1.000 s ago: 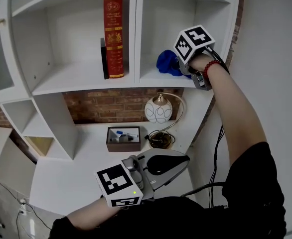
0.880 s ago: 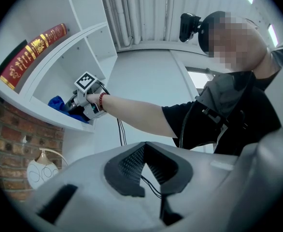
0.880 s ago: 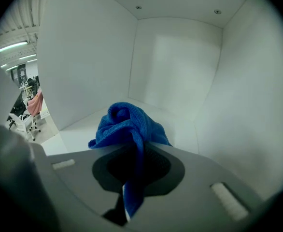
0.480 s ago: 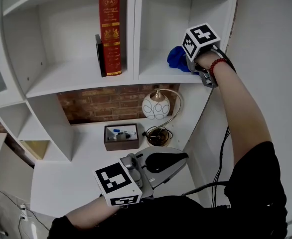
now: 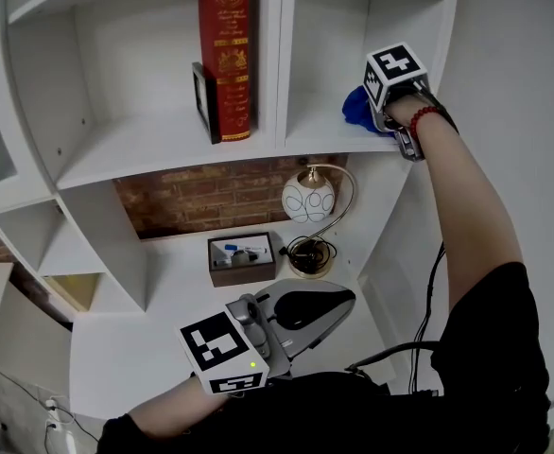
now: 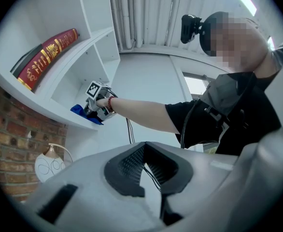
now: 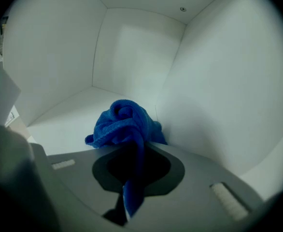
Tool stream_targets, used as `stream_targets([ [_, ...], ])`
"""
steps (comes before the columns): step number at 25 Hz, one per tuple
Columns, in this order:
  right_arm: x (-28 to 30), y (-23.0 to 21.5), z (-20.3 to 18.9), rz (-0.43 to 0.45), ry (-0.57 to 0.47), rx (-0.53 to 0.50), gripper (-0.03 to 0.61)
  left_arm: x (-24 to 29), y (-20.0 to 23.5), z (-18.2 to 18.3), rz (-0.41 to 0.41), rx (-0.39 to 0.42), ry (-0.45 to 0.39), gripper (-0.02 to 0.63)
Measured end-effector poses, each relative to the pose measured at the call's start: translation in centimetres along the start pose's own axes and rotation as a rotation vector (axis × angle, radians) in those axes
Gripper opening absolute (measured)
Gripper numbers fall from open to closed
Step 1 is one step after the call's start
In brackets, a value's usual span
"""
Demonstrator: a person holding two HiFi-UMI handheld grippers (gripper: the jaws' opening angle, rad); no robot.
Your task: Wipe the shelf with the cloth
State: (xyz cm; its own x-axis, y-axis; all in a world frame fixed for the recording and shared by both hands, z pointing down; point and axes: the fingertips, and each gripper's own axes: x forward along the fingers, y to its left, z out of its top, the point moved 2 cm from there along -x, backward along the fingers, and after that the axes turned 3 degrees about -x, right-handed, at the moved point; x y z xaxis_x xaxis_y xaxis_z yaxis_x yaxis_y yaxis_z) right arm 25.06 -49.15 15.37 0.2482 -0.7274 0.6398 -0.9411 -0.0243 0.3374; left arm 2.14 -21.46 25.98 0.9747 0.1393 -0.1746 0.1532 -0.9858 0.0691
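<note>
Right gripper (image 7: pixel 131 197) has its fingers clamped on a strip of the blue cloth (image 7: pixel 124 122). That strip runs down the middle between the dark pads, and the rest of the cloth is balled up just past the fingertips. The ball sits on the white shelf (image 7: pixel 69 115) board, pushed up against the right side wall of the cubby, with the back corner a bit further in.

From the head view, the right gripper (image 5: pixel 372 116) is reaching up into the right-hand compartment of the shelf (image 5: pixel 320 138), and the cloth (image 5: pixel 355 107) pokes out to the left of it near the front edge. There's a red bead bracelet (image 5: pixel 423 116) on that wrist.

Left gripper (image 5: pixel 343 301) hangs low over the white desk (image 5: pixel 135 329), well away from the shelf. In its own view, the left gripper (image 6: pixel 146 170) has its pads pressed close with only a thin sliver of light between them and nothing held. That view also catches the right gripper (image 6: pixel 94 108) and cloth (image 6: pixel 82 112) up on the shelf edge.

Rest of the setup:
- A tall red book (image 5: pixel 227 55) stands in the next compartment to the left, with a thin dark frame (image 5: pixel 201 100) leaning right beside it.
- There's a brick wall (image 5: pixel 201 197) behind the desk.
- A lamp with a round white globe (image 5: pixel 307 200) sits below the shelf.
- A small brown box (image 5: pixel 241 261) with pens sits just to the left of the lamp's base.
</note>
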Motion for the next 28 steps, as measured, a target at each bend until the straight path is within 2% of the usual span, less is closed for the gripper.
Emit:
stream_targets([
  [2, -0.2, 0.3, 0.2, 0.024, -0.025, 0.009, 0.034, -1.3, 0.1, -0.1, 0.004, -0.016, -0.004, -0.002],
  [3, -0.4, 0.8, 0.5, 0.064, -0.055, 0.014, 0.035, -1.9, 0.3, -0.2, 0.007, -0.026, -0.007, -0.002],
  [5, -1.3, 3.0, 1.7, 0.192, -0.141, 0.032, 0.037, -2.7, 0.6, -0.4, 0.010, -0.050, -0.016, -0.002],
  [7, -2.6, 6.6, 3.1, 0.359, -0.224, 0.032, 0.038, -3.0, 0.5, -0.7, -0.001, -0.077, -0.027, -0.002],
  [9, -3.7, 10.7, 4.3, 0.505, -0.286, -0.023, 0.038, -3.0, 0.2, -1.0, -0.019, -0.085, -0.028, -0.002],
  [11, -4.5, 13.7, 5.2, 0.551, -0.347, -0.102, 0.038, -3.3, 0.1, -1.2, -0.023, -0.084, -0.028, -0.002],
  [17, -4.5, 15.6, 5.0, 0.358, -0.389, -0.299, 0.035, -3.9, 0.3, -1.6, -0.004, -0.155, -0.070, -0.002],
  [22, -3.6, 14.7, 4.3, 0.263, -0.271, -0.263, 0.034, -3.1, -0.5, -1.8, -0.013, -0.147, -0.060, -0.002],
  [28, -2.8, 12.0, 3.4, 0.136, -0.230, -0.250, 0.032, -2.7, -1.1, -1.6, 0.002, -0.127, -0.057, -0.002],
])
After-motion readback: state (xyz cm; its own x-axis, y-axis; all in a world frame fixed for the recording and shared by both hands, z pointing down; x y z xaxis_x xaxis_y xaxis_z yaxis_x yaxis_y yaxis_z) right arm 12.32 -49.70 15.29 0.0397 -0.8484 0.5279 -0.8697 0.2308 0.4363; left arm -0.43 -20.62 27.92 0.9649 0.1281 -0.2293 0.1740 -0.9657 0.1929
